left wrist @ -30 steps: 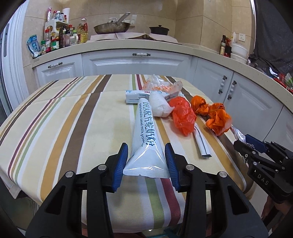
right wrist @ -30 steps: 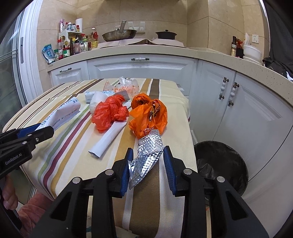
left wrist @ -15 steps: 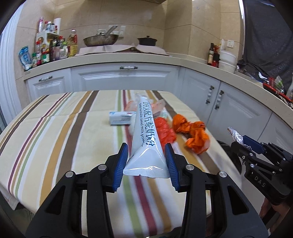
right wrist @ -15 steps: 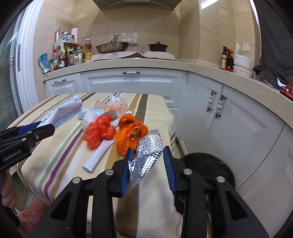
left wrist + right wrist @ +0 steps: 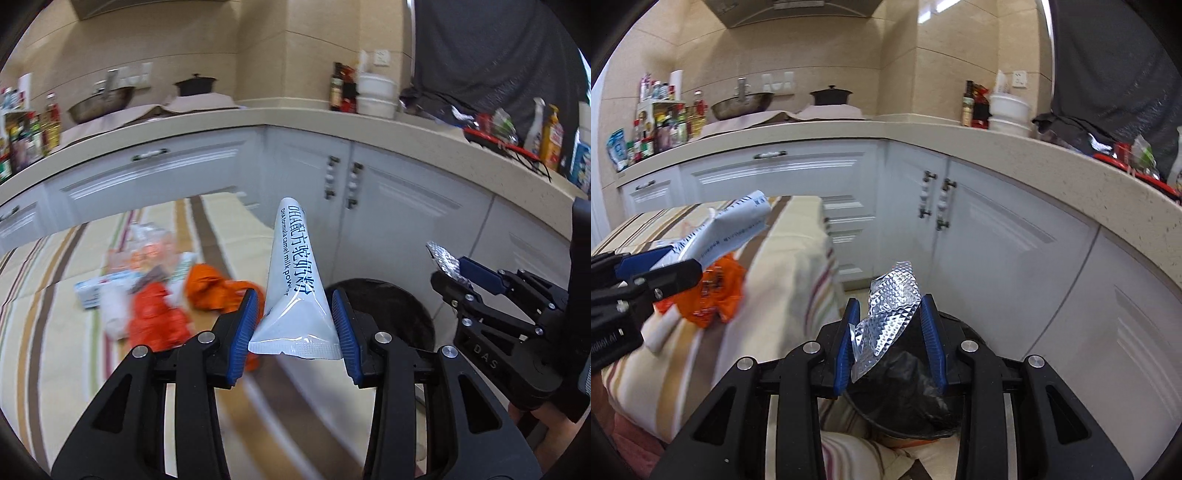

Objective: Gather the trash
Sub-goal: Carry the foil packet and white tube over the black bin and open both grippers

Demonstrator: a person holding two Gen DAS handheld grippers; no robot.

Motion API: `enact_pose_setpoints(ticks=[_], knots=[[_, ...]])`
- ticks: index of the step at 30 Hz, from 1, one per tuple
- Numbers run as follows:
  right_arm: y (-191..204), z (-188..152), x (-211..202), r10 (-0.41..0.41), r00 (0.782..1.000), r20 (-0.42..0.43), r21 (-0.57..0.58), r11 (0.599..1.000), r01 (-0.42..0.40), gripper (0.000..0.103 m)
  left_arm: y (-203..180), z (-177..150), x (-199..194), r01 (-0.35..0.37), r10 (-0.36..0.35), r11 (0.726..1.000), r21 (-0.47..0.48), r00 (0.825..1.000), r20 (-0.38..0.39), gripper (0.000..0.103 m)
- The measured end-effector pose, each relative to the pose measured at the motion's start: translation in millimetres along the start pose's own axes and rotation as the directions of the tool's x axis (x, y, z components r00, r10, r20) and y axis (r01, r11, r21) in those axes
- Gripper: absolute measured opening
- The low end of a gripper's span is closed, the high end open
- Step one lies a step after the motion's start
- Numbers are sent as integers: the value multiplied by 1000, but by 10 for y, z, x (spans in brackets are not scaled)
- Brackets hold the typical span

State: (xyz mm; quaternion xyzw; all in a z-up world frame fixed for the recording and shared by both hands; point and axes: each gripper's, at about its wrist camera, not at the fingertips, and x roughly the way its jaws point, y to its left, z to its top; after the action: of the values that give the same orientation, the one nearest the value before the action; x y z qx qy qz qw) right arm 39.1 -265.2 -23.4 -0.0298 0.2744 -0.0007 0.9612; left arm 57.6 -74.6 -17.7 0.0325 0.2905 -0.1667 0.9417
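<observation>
Two clamped scraps (milk-powder sachet (image 5: 295, 291), foil wrapper (image 5: 888, 317)) near bin (image 5: 406, 314)

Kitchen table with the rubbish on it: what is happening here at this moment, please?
A person is clearing trash with a gripper in each hand. The left gripper is shut on a white milk powder packet, and the right gripper is shut on a crumpled foil wrapper. Both are held near the black trash bin beside the table. Orange plastic bags and other wrappers remain on the striped cloth.
</observation>
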Motion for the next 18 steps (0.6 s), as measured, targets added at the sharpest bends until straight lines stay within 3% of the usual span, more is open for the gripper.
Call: enact_pose_setpoints(ticks=[5, 12, 14, 18], knots=[[-238, -39, 217, -22, 999, -28, 28, 999, 23, 35, -379, 89, 464, 47, -43, 997, 64, 997, -59, 40], [-583, -87, 601, -15, 998, -55, 86, 996, 19, 36, -712, 220, 1055, 63, -49, 993, 100, 990, -132, 41], [-669, -102, 730, -17, 998, -63, 102, 994, 24, 50, -735, 241, 1207, 86, -73, 994, 63, 979, -189, 42], [-791, -116, 910, -31, 997, -75, 126, 991, 40, 56, -796, 220, 1354, 96, -87, 995, 30, 969, -232, 49]])
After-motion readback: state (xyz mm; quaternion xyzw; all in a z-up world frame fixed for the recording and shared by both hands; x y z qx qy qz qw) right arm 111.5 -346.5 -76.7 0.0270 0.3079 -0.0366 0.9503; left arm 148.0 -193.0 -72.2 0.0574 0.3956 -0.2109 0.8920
